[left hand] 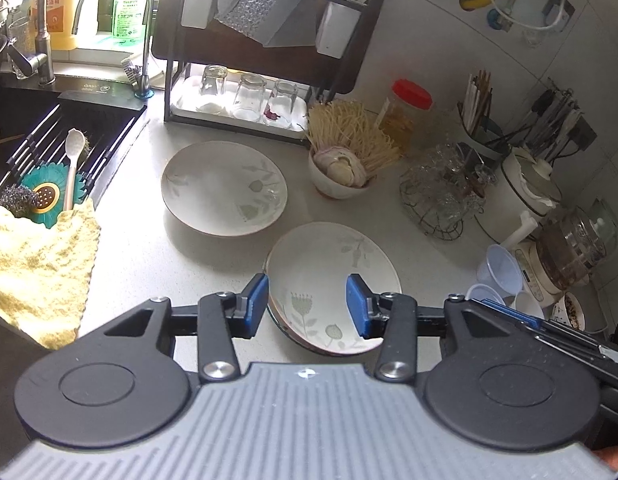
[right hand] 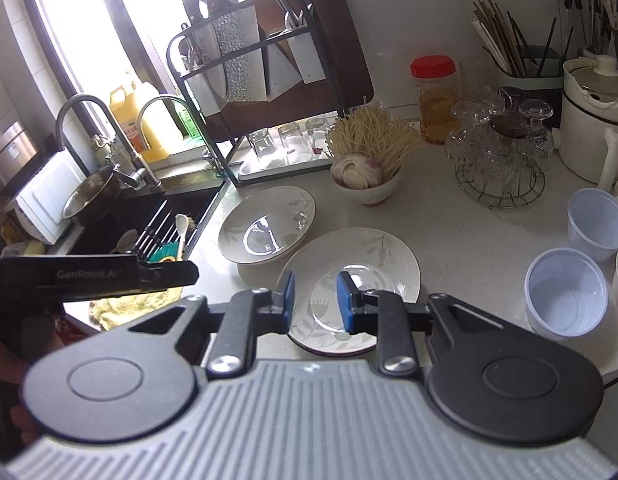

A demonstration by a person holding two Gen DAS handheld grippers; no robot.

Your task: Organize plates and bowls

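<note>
Ceramic plates (left hand: pixel 225 188) (left hand: pixel 333 284) lying apart on counter (left hand: pixel 149 256), unstacked; both grippers (left hand: pixel 307 306) (right hand: pixel 315 302) hovering above nearer plate, jaws spread, empty, likely lining up a grasp.

"GenRobot.AI" printed on black body of left tongs (right hand: pixel 97 276); bottle labels by window too blurred to read.

Glossy ceramic plates (right hand: pixel 351 276) on smooth matt countertop (right hand: pixel 469 240).
</note>
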